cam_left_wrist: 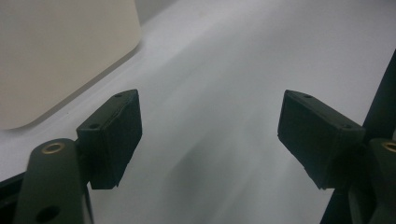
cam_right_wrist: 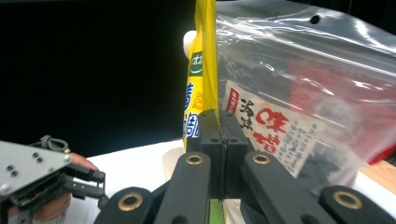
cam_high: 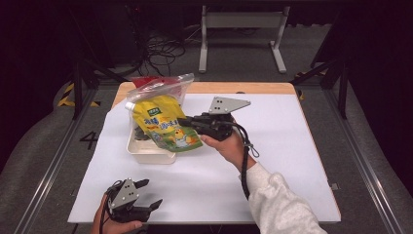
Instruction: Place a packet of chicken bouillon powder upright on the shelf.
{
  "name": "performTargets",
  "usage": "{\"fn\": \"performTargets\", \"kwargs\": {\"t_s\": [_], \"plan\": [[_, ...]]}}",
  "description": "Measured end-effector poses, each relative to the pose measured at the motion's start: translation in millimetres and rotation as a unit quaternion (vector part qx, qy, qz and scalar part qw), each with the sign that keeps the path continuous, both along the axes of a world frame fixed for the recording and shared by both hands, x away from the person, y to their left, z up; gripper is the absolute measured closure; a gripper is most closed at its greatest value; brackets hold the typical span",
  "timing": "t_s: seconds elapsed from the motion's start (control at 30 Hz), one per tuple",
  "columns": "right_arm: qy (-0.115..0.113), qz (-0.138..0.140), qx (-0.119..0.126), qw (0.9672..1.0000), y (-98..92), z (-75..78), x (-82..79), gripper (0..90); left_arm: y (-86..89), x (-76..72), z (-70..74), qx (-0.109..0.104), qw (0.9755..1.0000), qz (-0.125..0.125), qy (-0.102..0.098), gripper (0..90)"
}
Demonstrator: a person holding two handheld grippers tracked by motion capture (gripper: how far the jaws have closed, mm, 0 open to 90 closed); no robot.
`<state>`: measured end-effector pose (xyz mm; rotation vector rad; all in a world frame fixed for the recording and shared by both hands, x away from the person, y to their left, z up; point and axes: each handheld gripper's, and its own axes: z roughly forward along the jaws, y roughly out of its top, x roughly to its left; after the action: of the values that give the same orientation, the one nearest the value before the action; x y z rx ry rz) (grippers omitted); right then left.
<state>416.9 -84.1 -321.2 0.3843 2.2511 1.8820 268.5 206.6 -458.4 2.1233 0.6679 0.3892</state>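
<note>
High view: one yellow pouch (cam_high: 165,127) sitting mid-left over one white tray (cam_high: 148,155), one clear bag (cam_high: 163,87) behind; right gripper (cam_high: 184,121) pinching the pouch; left gripper (cam_high: 148,193) lying released, lower left.
Left gripper view: jaws gaping over white table (cam_left_wrist: 243,70).
Right gripper view: jaws clamping the pouch's edge.
Room: dark floor, cables.

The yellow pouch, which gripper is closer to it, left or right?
Right. The right gripper has its fingers shut on the yellow pouch's edge, over the white tray. The left gripper sits open near the table's front edge, apart from it.
</note>
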Motion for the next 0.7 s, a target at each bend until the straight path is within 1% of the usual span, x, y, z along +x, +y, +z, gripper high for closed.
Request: {"fn": "performTargets", "kwargs": {"t_s": [0.1, 0.17, 0.27, 0.3, 0.37, 0.43, 0.47, 0.7], "plan": [[0.002, 0.005, -0.004, 1.0000, 10.6, -0.2, 3.3, 90.0, 1.4, -1.1, 0.2, -0.004, 1.0000, 0.002, -0.002, 22.7], [0.000, 0.008, -0.008, 0.9999, 17.5, -0.1, 5.4, 90.0, 2.7, -2.0, 0.1, -0.002, 1.0000, 0.003, -0.001, 22.7], [0.003, 0.011, -0.004, 0.9999, 24.1, 0.2, 9.6, 90.0, 3.6, -2.4, -0.3, -0.002, 1.0000, 0.003, -0.001, 22.7], [0.005, 0.014, -0.003, 0.9999, 26.4, 0.0, 10.9, 90.0, 4.0, -3.4, -0.7, -0.003, 1.0000, 0.005, 0.002, 22.7], [0.006, 0.014, -0.005, 0.9999, 31.4, -0.4, 12.6, 90.0, 4.4, -4.2, -1.0, -0.003, 1.0000, 0.005, 0.000, 22.7], [0.007, 0.017, -0.002, 0.9998, 36.7, -1.5, 14.4, 90.0, 4.7, -4.4, -1.0, -0.002, 1.0000, 0.004, -0.001, 22.7], [0.007, 0.017, -0.002, 0.9998, 36.7, -1.5, 14.4, 90.0, 4.7, -5.0, -1.2, -0.004, 1.0000, 0.006, 0.001, 22.7], [0.014, 0.018, -0.001, 0.9997, 55.0, -9.3, 21.1, 90.0, 5.7, -6.7, -1.7, -0.002, 1.0000, 0.006, 0.005, 22.7]]}}
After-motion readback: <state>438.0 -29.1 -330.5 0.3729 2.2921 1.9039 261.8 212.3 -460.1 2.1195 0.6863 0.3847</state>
